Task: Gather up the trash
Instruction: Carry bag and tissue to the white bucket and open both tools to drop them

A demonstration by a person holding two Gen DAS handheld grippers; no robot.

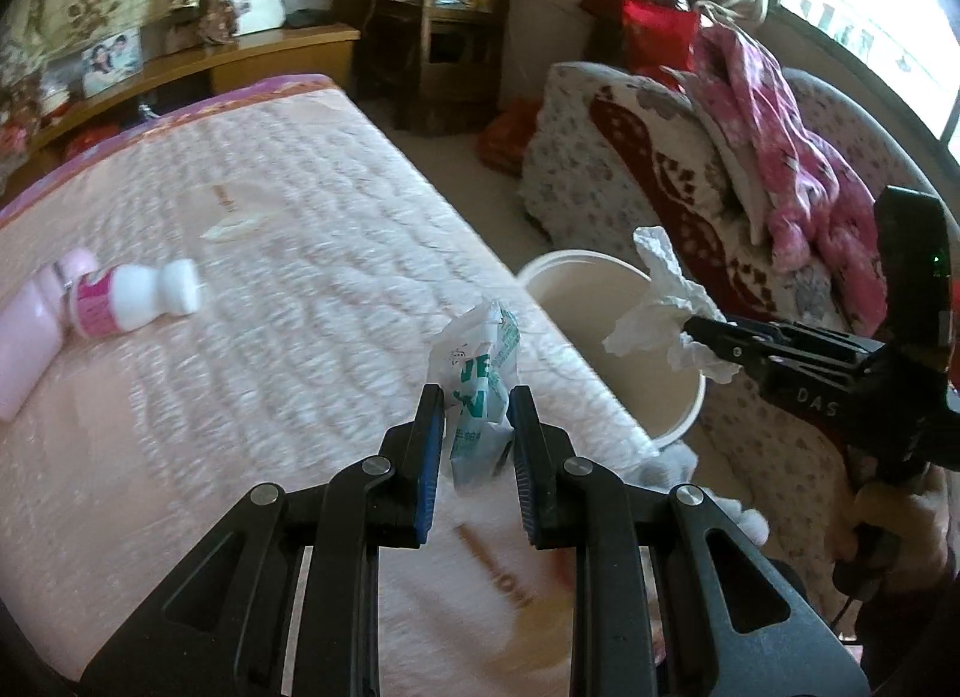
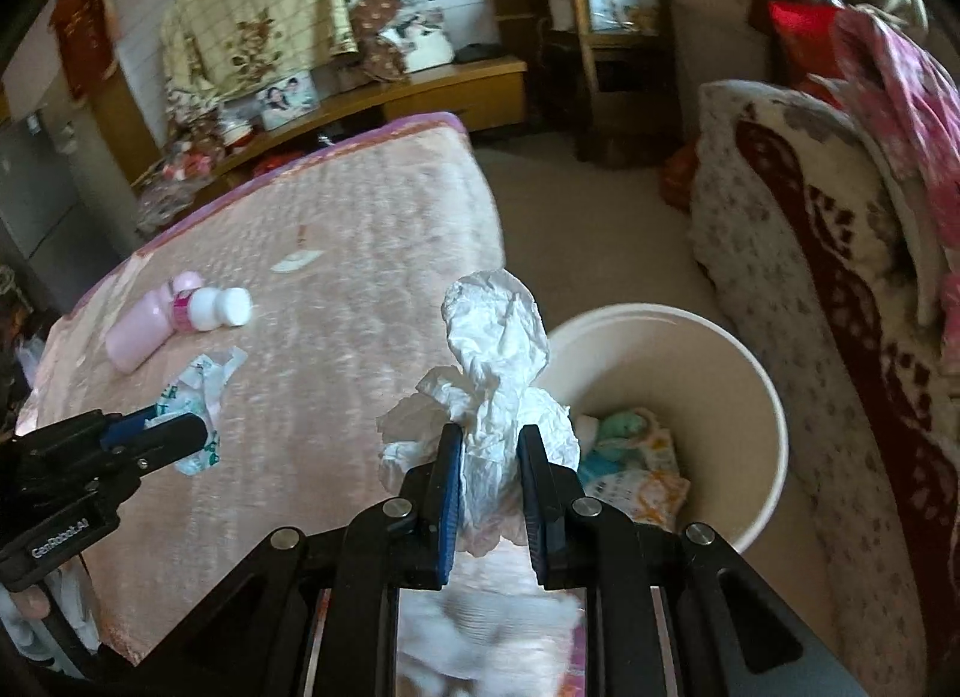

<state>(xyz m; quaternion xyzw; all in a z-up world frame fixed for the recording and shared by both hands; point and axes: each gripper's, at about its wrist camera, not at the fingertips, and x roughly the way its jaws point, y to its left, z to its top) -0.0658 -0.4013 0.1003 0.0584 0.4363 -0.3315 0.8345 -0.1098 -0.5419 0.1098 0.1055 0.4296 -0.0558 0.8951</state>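
Pinching a crumpled white tissue (image 2: 492,373) between its pressed-together pads, the right gripper (image 2: 491,487) held it beside the pink bed (image 2: 336,253), close to the rim of the white bin (image 2: 762,385). The left gripper (image 1: 477,445) clamped a torn green-and-white wrapper (image 1: 480,373) over the bed's edge; both scraps looked feather-light and limp (any bunched fold gave purchase). Only the right view showed trash already lying inside the bin.

A pink quilted bed (image 1: 288,229) carries two bottles, pink (image 1: 24,337) and white (image 1: 144,298), touching; a bin (image 2: 744,397) stands on the floor (image 2: 600,229).
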